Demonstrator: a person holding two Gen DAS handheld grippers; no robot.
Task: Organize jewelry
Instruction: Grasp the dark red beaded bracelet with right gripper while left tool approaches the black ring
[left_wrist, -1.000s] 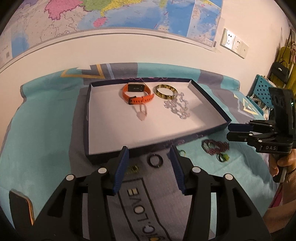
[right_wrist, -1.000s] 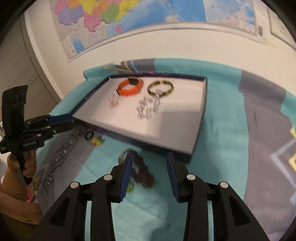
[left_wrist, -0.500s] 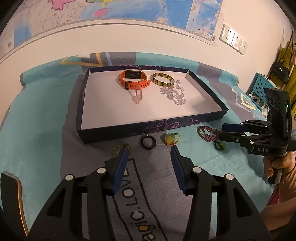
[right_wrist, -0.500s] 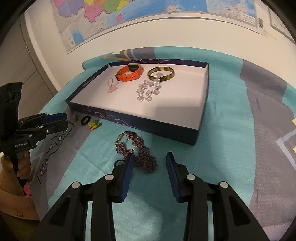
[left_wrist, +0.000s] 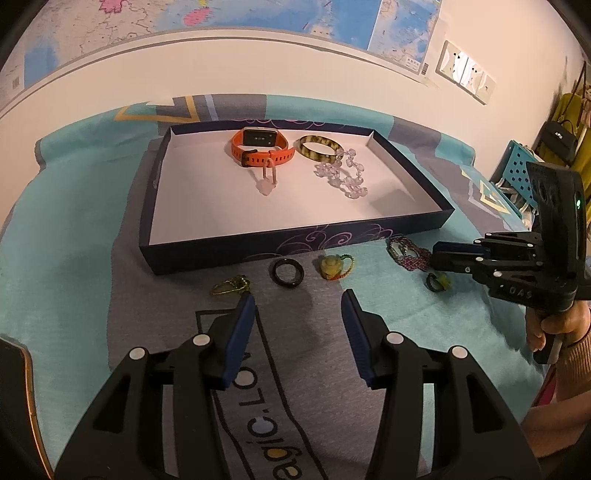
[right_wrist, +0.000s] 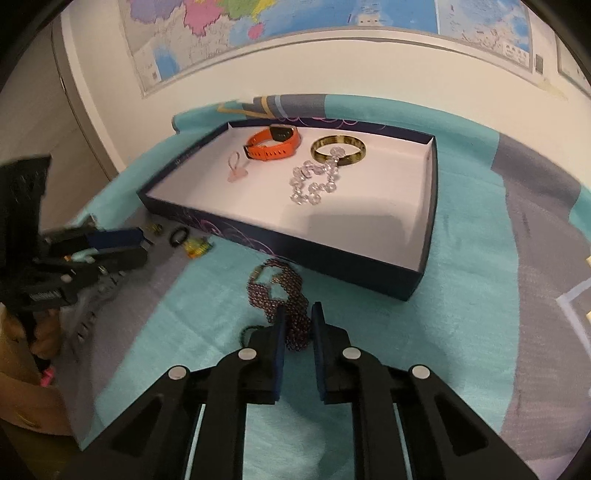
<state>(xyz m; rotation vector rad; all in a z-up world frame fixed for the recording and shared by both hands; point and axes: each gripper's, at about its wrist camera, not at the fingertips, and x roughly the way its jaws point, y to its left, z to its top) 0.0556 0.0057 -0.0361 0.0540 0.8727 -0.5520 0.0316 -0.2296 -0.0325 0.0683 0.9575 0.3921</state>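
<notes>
The right tool (right_wrist: 297, 323) is closing on the beaded bracelet (right_wrist: 282, 291), its jaws narrowed on either side of the near end of the dark purple weave; whether the pads already bite is hard to tell, so the hold looks begun rather than made. The bracelet lies on the bed cover (right_wrist: 461, 332) just outside the near wall of the box (right_wrist: 332, 254), toward its right corner, which suits a short lift over the wall. A small green ring (left_wrist: 437, 282) sits just beside the tool's tip.

The left tool (left_wrist: 297, 314) hangs with its jaws apart and empty, aimed at the black ring (left_wrist: 289, 272). That ring lies near the middle of the box's near wall, with a yellow charm (left_wrist: 332, 266) on one side and a green-gold piece (left_wrist: 231, 286) on the other. This row probably waits its turn.

Inside the box, toward the far wall, lie the orange watch (left_wrist: 260, 147), the bangle (left_wrist: 319, 148), the clear beads (left_wrist: 343, 175) and a pink charm (left_wrist: 267, 182), placed well apart from the near wall so that room is left.

A second ago the right tool's jaws stood wide with the bracelet ahead of them; now they straddle it. The left tool has drawn back, so that the black ring is no longer between its tips.
</notes>
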